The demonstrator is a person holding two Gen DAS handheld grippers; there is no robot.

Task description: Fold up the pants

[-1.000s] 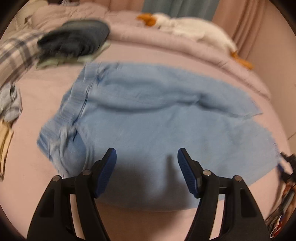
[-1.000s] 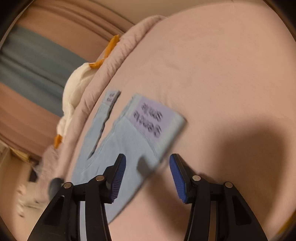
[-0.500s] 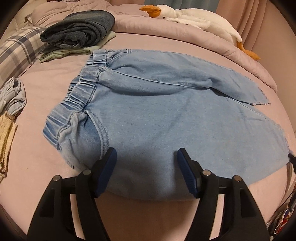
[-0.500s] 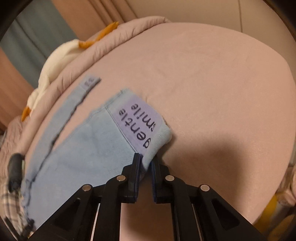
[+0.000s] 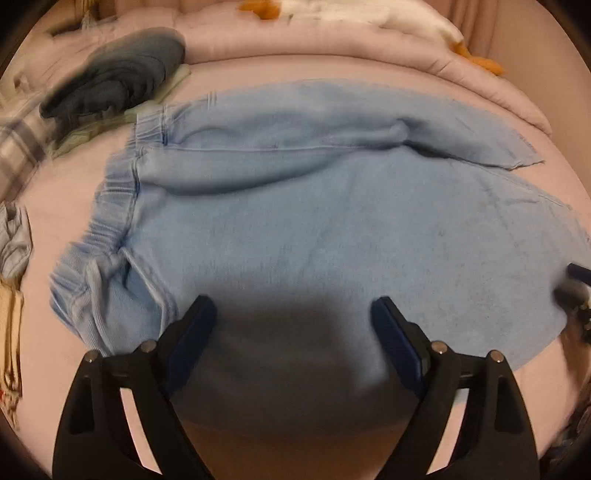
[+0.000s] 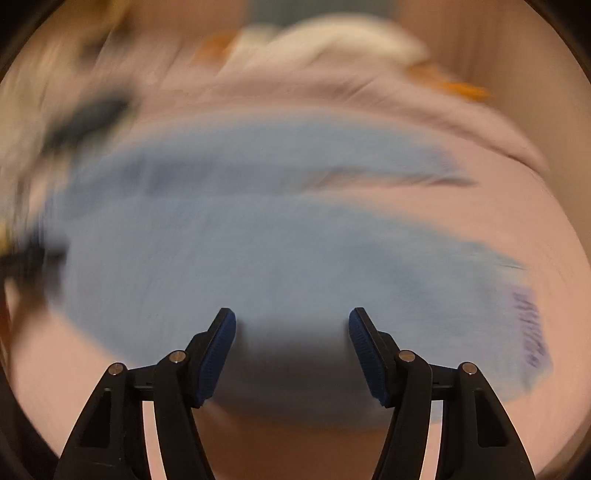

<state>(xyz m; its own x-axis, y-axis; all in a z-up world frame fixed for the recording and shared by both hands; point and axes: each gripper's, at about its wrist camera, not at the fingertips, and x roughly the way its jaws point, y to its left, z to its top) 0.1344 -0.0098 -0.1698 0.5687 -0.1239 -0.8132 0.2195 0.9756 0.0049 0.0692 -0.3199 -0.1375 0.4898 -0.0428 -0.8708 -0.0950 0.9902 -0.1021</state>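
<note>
1. Lying flat across the pink bed sheet (image 5: 554,384), the light blue pants (image 5: 314,229) fill most of the left wrist view, with the waistband (image 5: 110,221) on the left and the two leg ends on the right.
2. The left gripper (image 5: 291,317) hangs over the near edge of the pants with its jaws wide apart; nothing is between the blue pads (image 5: 192,332), and its shadow falls on the cloth under it.
3. The right gripper (image 6: 291,332) is also spread wide and holds nothing; it is above the near edge of the pants (image 6: 258,240), but this view is strongly blurred, so I cannot tell if the pads touch the cloth.
4. Edges: the far leg ends in a rough hem (image 5: 524,162) at the far right, and the near leg reaches the right rim of the view. A purple label (image 6: 532,332) shows near the right end of the near leg in the right wrist view.
5. Room to move: bare sheet lies along the near edge, in front of both grippers, and at the right past the leg ends.
6. At the far left a pile of dark folded clothes (image 5: 118,81) sits just beside the waistband corner. A white plush toy (image 5: 406,18) lies on the rolled pink blanket (image 5: 332,48) along the far side. More small clothes (image 5: 14,240) lie at the left rim, apart from the pants.
</note>
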